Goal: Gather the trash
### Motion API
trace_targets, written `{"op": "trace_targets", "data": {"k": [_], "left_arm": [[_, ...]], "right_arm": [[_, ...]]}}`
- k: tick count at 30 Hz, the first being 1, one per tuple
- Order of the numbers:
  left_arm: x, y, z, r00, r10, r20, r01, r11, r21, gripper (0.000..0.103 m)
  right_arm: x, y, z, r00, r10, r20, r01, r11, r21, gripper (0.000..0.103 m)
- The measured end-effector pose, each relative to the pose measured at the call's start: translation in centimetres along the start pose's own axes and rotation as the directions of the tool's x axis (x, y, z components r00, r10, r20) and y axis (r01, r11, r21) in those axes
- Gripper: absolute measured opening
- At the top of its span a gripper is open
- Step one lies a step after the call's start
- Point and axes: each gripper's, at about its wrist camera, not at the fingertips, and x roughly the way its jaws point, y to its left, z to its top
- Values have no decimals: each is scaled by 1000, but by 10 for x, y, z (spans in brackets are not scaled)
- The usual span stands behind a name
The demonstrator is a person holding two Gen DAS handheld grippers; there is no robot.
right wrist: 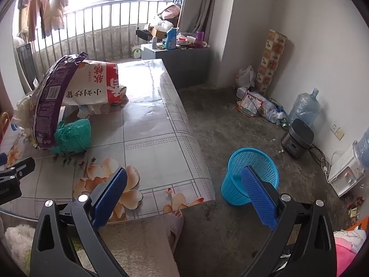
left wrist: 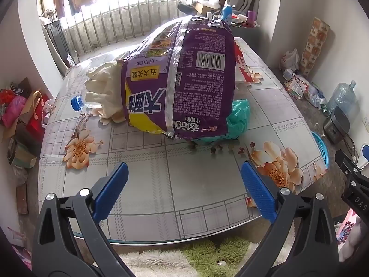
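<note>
Although several pieces of rubbish lie heaped together, the one nearest to hand is the large purple crinkled plastic noodle wrapper with yellow panels [left wrist: 184, 80], which arches over the middle of the table with the floral, grid-patterned cloth [left wrist: 161, 180]. It looks very light, thin and floppy, likely slick and noisy under the pads, so it should crush rather than resist. A pinch on its lower front edge, near the silver seam, or on the raised torn top edge seems the surest hold, since the broad face would only buckle.

Beneath its right side sits a crumpled teal plastic bag [left wrist: 239, 115], soft and just as light, touching the wrapper. On its left, wadded cream tissue paper [left wrist: 103, 92] spills out, and a clear plastic bottle with a blue cap [left wrist: 77, 103] lies just beside that. Behind leans a white and red printed paper sack [right wrist: 96, 85], which seems stiffer and bulkier.

Over the near edge of the table, the left gripper [left wrist: 184, 191] hangs with its blue pads spread wide and nothing between them, well short of the heap. Beside the table's right edge, the right gripper [right wrist: 184, 196] is likewise spread and empty, aimed partly over the table corner and partly at the floor. On that floor stands a blue plastic mesh wastebasket [right wrist: 244, 168], the likely destination.
</note>
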Motion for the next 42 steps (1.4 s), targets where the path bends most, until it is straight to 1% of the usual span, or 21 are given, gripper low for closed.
{"op": "trace_targets", "data": {"k": [35,36,37,42], "left_arm": [[0,0,0,1000,-1,-2,1,1000,0,94],[3,-9,-1,1000,0,-2,0,1000,-1,94],[5,-7,2,1000,0,-4,0,1000,-1,94],[7,-5,-6,1000,3,-5,-3,1000,-2,94]], "right_arm": [[0,-5,-1,1000,-1,-1,1,1000,12,97],[0,-5,-1,1000,-1,0,1,1000,12,97],[0,-5,-1,1000,-1,0,1,1000,13,97],[1,-6,-1,1000,0,-1,0,1000,17,97]]}}
